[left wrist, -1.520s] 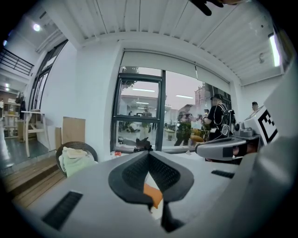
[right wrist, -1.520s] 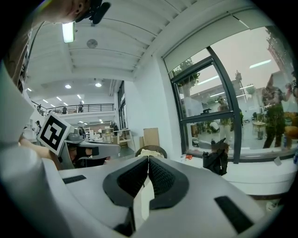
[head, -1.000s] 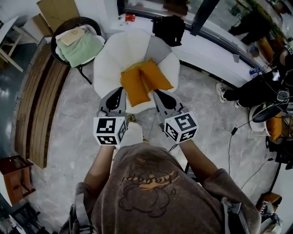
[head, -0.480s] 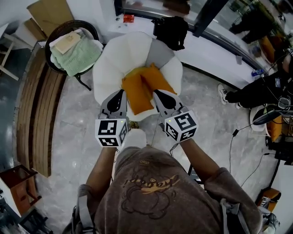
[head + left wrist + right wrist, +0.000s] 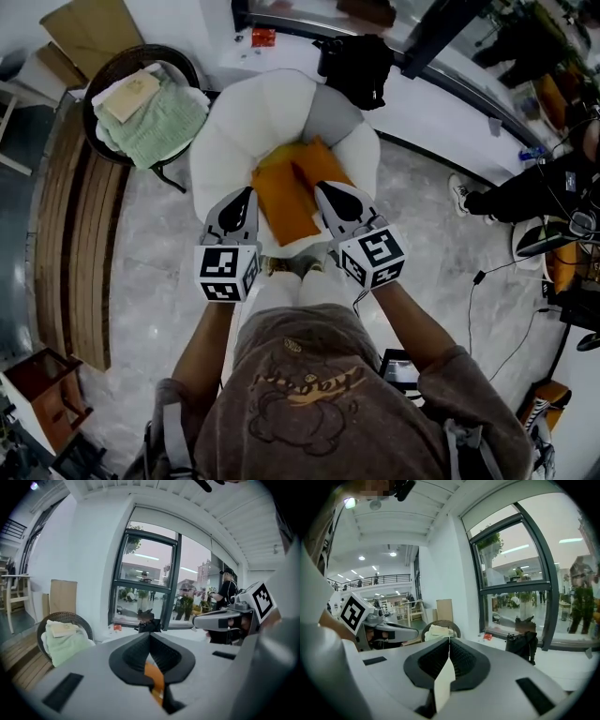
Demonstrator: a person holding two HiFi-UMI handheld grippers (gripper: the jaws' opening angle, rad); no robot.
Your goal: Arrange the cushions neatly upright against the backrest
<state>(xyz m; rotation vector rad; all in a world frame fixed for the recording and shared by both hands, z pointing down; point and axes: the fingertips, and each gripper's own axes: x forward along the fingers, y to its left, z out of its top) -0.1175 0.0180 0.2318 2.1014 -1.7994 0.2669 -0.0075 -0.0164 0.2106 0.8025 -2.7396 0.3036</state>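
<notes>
Your left gripper (image 5: 247, 193) and right gripper (image 5: 324, 189) were both closed, empty. The flat orange fabric cushions (image 5: 285, 202), mid-frame, looked light and floppy; corners seemed the best hold.

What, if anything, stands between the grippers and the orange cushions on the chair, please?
Nothing visible does. The cushions lie flat on the chair seat. The left gripper and right gripper, both shut, sit at either side of their near end with nothing between.

cushions (image 5: 295, 187) lie side by side on chair (image 5: 248, 122).
</notes>
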